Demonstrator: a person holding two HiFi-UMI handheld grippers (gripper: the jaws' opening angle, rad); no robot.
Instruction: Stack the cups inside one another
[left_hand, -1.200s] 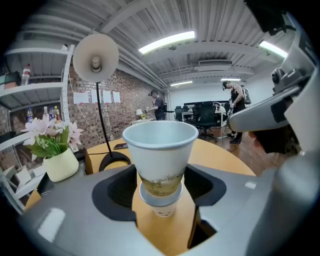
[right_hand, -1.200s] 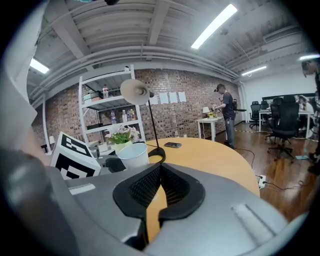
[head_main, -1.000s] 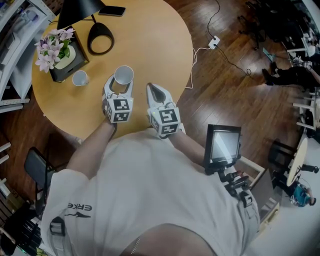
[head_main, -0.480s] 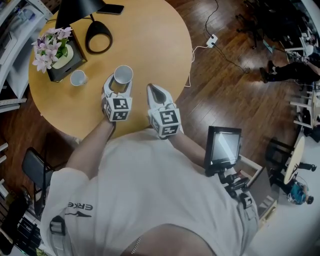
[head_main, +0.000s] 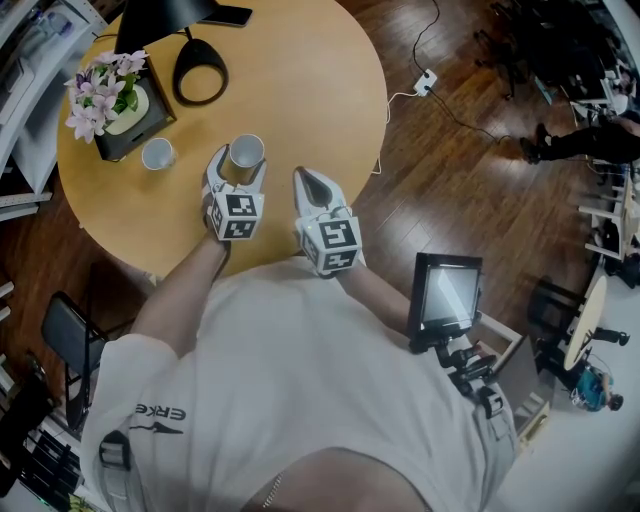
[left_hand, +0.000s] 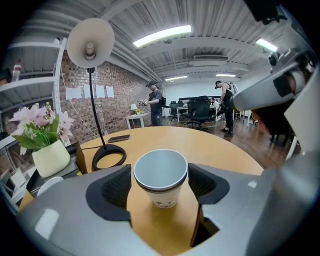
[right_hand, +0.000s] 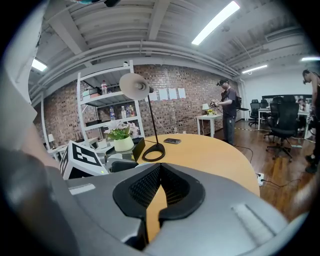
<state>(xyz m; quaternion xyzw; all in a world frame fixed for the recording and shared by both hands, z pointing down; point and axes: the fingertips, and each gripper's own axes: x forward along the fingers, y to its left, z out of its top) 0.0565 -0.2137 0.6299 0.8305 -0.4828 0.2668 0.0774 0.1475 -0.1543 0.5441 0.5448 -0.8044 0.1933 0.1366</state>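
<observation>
A white paper cup (head_main: 246, 152) (left_hand: 161, 175) stands upright on the round wooden table (head_main: 300, 90), between the jaws of my left gripper (head_main: 238, 170) (left_hand: 160, 186). Those jaws have just been opening, and a thin gap shows between each pad and the cup, so the gripper is open around it. A second, smaller white cup (head_main: 157, 154) stands to the left, beside the flower box; in the left gripper view only its rim (left_hand: 50, 184) shows. My right gripper (head_main: 314, 186) (right_hand: 159, 189) hovers to the right of the left one, shut and holding nothing.
A dark box with a pot of pink flowers (head_main: 118, 100) sits at the table's left. Behind it are a black lamp with a ring base (head_main: 200, 72) and a phone (head_main: 225, 16). The table's edge (head_main: 383, 120) curves close on the right, with a cable and power strip (head_main: 428, 80) on the floor.
The cup and the left gripper have sunk a little, and the cup now rests on the table. The left jaws have spread apart from it. The right gripper has stayed still.
</observation>
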